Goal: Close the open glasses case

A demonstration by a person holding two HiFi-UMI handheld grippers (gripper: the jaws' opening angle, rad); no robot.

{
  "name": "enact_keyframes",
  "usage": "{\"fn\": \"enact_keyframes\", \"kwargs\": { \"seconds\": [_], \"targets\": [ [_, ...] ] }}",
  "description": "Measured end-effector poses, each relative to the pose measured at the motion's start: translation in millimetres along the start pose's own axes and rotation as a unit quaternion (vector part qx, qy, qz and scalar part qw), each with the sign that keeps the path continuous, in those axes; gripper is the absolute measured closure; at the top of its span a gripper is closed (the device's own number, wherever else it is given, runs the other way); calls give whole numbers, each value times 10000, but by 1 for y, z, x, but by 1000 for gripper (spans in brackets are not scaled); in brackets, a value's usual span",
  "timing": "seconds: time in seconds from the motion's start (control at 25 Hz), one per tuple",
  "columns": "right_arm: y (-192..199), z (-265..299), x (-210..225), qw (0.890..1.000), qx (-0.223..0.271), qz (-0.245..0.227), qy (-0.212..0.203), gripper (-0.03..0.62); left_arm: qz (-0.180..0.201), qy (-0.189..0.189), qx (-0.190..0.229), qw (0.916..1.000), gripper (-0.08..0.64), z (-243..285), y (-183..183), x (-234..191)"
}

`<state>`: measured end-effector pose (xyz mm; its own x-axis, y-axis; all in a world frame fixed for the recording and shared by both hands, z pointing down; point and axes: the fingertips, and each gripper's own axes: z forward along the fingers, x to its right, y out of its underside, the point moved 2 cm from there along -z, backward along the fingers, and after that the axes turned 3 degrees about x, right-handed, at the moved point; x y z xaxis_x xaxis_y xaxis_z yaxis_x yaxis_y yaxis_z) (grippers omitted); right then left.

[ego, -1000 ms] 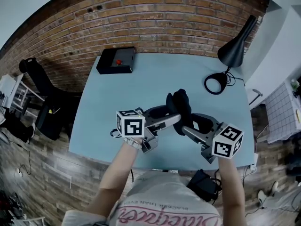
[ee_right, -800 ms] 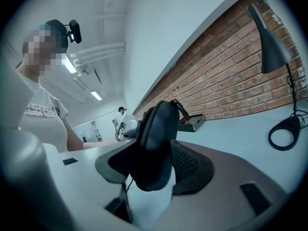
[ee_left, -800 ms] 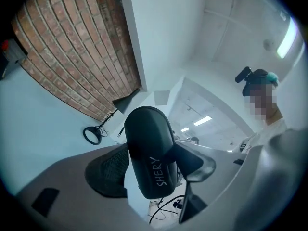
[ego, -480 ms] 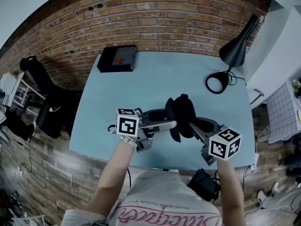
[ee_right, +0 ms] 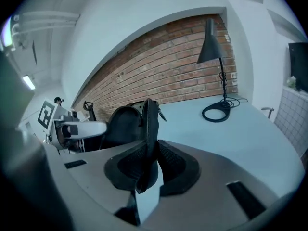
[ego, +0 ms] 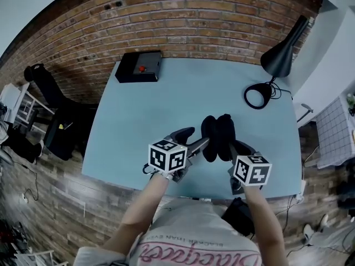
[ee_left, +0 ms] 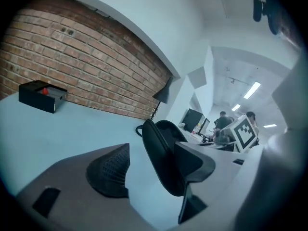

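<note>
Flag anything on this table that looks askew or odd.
Only the glasses case: it is held on edge, gaping open, not lying flat. The right gripper, fingers just closing, pinches one shell; the left gripper is open beside the other. Nothing looks spilled or damaged.

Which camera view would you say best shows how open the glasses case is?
The head view: from above, the glasses case shows both halves side by side, nearly together. The right gripper view shows one half edge-on, and in the left gripper view one half hides most of the other.
</note>
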<state>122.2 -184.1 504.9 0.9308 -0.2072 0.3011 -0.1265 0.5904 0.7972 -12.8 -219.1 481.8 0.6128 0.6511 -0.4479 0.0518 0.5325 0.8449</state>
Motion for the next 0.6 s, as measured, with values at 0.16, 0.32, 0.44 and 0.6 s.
{"fn": "enact_keyframes", "kwargs": {
  "seconds": [0.16, 0.32, 0.44, 0.6],
  "targets": [
    [14, 10, -1, 9987, -71, 494, -73, 523, 123, -714, -57, 9974, 502, -2, 14, -11],
    [35, 22, 2, 9974, -419, 583, 19, 523, -131, -1048, -382, 9937, 505, 1, 37, -26],
    [60, 36, 3, 9958, -853, 309, 150, 523, 4, -1530, -1020, 9829, 515, 3, 67, -42],
    [90, 53, 4, 9900, -1360, -232, 297, 523, 161, -1847, -1512, 9710, 515, 8, 101, -52]
  ]
}}
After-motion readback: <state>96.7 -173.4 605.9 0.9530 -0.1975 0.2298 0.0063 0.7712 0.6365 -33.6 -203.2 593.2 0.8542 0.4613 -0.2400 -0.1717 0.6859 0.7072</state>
